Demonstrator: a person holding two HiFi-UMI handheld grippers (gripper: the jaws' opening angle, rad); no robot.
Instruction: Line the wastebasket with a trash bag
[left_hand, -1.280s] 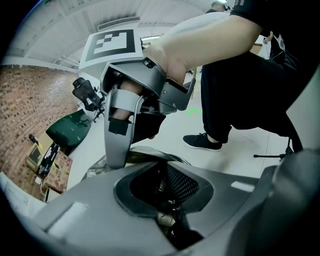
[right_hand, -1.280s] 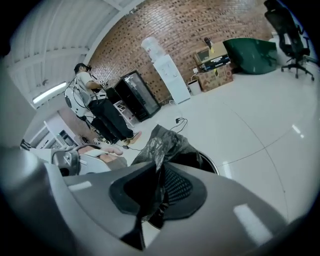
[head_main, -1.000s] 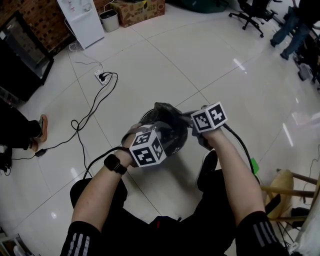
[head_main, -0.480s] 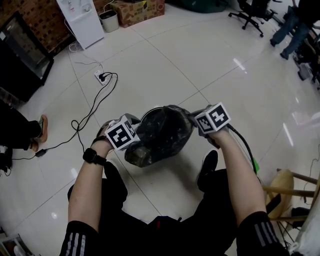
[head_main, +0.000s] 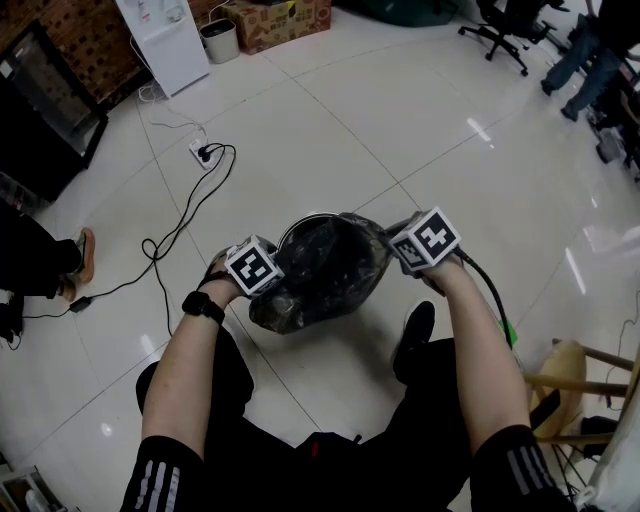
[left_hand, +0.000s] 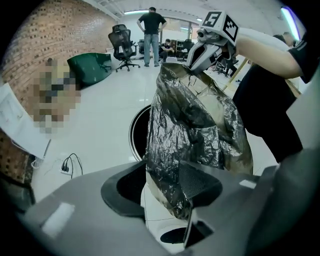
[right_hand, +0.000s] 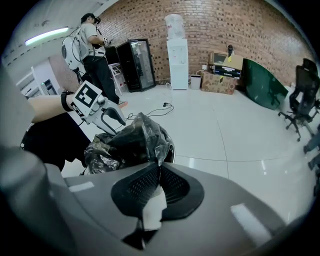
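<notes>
The right gripper has its fingers pressed together on a pinch of the trash bag, holding that edge up on the person's right side. The left gripper has its fingers apart. Its jaws have just been opening, and a fold of the dark, crinkled bag hangs between them, close by the right-hand pad and clear of the other. The bag spreads loosely between the two grippers, draped over and in front of the wastebasket, whose round dark mouth and rim show behind it on the left. The wastebasket stands on the white tiled floor, out in the open middle, well away from its edges and just ahead of the person. A black cable trails from a power strip toward the floor's far left edge, where a water dispenser and a cardboard box stand
</notes>
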